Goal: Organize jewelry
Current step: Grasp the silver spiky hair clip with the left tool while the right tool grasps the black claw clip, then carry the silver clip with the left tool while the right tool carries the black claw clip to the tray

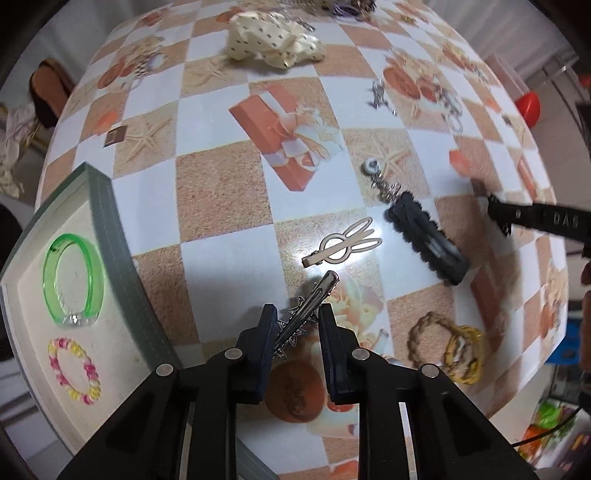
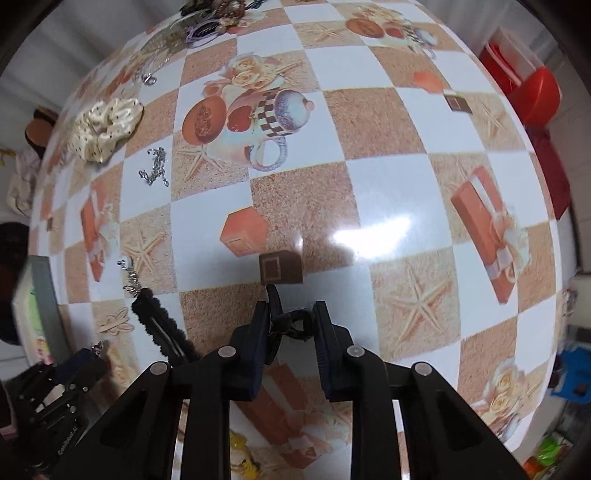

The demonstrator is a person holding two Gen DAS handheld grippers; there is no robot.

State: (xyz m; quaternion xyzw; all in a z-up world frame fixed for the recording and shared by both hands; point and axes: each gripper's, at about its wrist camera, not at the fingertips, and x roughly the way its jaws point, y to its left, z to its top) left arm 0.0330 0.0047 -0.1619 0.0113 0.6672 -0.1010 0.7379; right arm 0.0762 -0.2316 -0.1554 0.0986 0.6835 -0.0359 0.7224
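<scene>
My left gripper [image 1: 295, 314] is shut on a silver star hair clip [image 1: 308, 306] and holds it just above the table. To its left stands a grey tray [image 1: 110, 236] holding a green bangle [image 1: 72, 280] and a pink-yellow spiral hair tie [image 1: 75, 371]. On the table lie a beige rabbit clip [image 1: 341, 245], a black fuzzy clip [image 1: 424, 240], a chain charm [image 1: 380, 181] and two braided hair ties [image 1: 447, 345]. My right gripper [image 2: 291, 308] is shut on a small black clip [image 2: 288, 321]; it also shows in the left wrist view [image 1: 535, 219].
A cream dotted scrunchie [image 1: 273, 37] and a silver chain [image 1: 378, 96] lie farther back on the checkered tablecloth. A heap of jewelry [image 2: 210, 18] sits at the far edge. A red bowl [image 2: 535, 96] is beyond the table's right edge.
</scene>
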